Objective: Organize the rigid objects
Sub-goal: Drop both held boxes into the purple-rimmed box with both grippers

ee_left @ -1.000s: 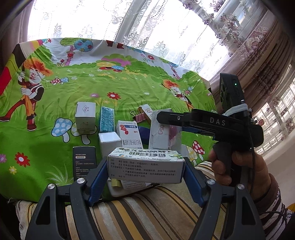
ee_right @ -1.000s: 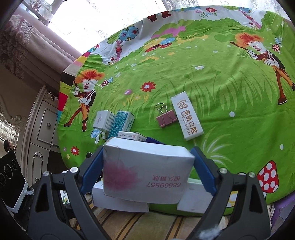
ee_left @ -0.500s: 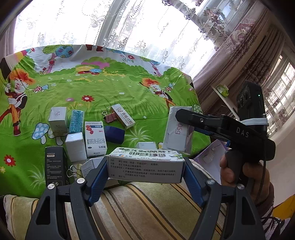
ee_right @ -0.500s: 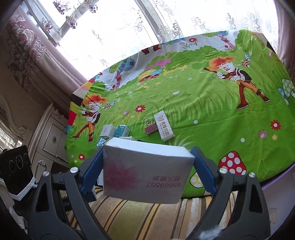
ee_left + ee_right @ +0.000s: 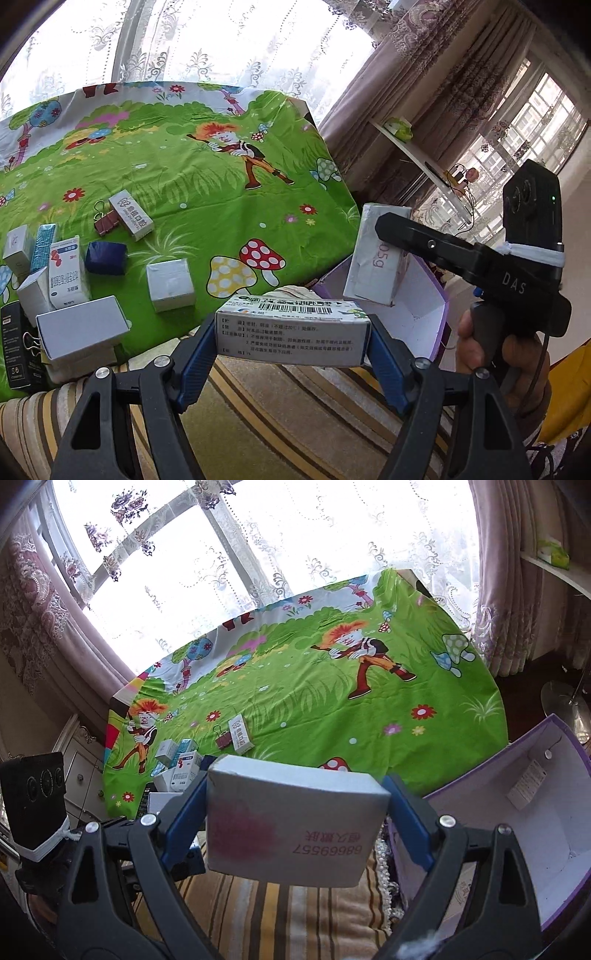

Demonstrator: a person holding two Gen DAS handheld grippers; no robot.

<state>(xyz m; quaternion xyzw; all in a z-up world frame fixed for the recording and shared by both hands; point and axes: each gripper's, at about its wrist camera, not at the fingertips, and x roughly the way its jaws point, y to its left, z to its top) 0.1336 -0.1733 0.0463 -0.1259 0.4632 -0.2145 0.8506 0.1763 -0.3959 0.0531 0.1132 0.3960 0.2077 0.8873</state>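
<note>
My left gripper (image 5: 293, 332) is shut on a white medicine carton (image 5: 291, 338) with a barcode and printed text, held over the striped cloth at the table's near edge. My right gripper (image 5: 295, 823) is shut on a grey-white box (image 5: 291, 827) with a pink smudge and red digits; the left wrist view shows that box (image 5: 376, 266) hanging above an open purple box (image 5: 424, 306) with a white inside. The same purple box (image 5: 517, 823) lies to the right of my right gripper. Several small boxes (image 5: 66, 273) lie on the green cartoon tablecloth (image 5: 221, 177).
A white cube box (image 5: 170, 284), a dark blue packet (image 5: 106, 257), a binder clip (image 5: 105, 221), a long white box (image 5: 131, 214) and a black box (image 5: 14, 347) lie on the cloth. A person's hand (image 5: 491, 347) grips the right gripper's handle. Curtains and a shelf (image 5: 417, 155) stand at the right.
Both grippers have swung right, away from the pile of boxes, each still clamping its box. The purple box has come into view, and the right gripper's box now hangs over it.
</note>
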